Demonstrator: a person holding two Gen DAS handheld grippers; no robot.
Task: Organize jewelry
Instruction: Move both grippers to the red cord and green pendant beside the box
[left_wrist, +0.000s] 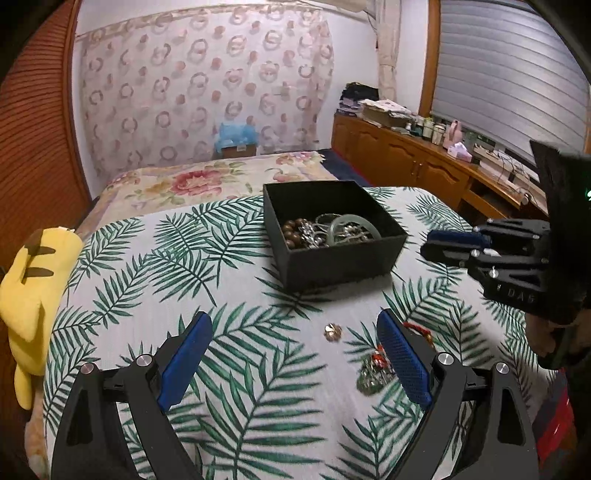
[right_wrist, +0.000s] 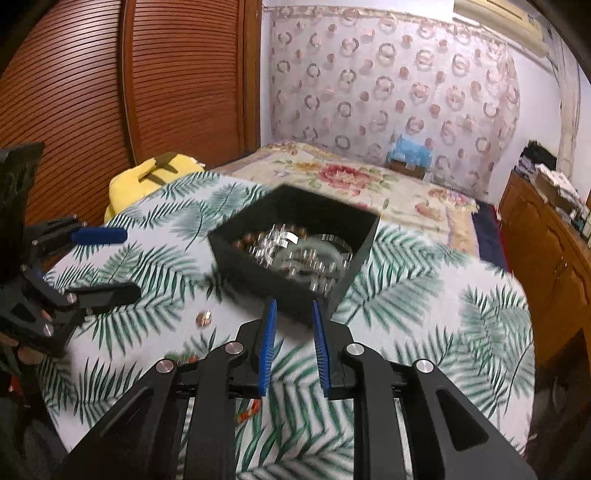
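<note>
An open black square cardboard box (left_wrist: 334, 236) sits on a white cloth printed with green palm fronds (left_wrist: 236, 369), and in it lie brown wooden beads (left_wrist: 291, 229), a pale green jade bangle (left_wrist: 351, 225) and a tangle of silver pieces. Three pieces lie loose on the cloth on the near side of the box: a small gold flower-shaped brooch (left_wrist: 333, 331), a green and red ornament (left_wrist: 373, 373), and a red beaded string (left_wrist: 417, 328); the last two are partly hidden by the left gripper's right-hand blue pad.

The left gripper (left_wrist: 295, 360) hovers over the cloth with its jaws spread wide and nothing between them. The right gripper (right_wrist: 293, 347) points at the near wall of the box, its jaws only narrowly parted and empty, pressing on nothing. In its view the box contents are smeared by blur, so individual pieces there are hard to tell.

A yellow plush toy (left_wrist: 33, 291) lies at the cloth's left edge. Beyond the box is a floral bedspread (left_wrist: 207, 181), and a wooden cabinet (left_wrist: 406, 158) crowded with bottles runs along the right wall.
</note>
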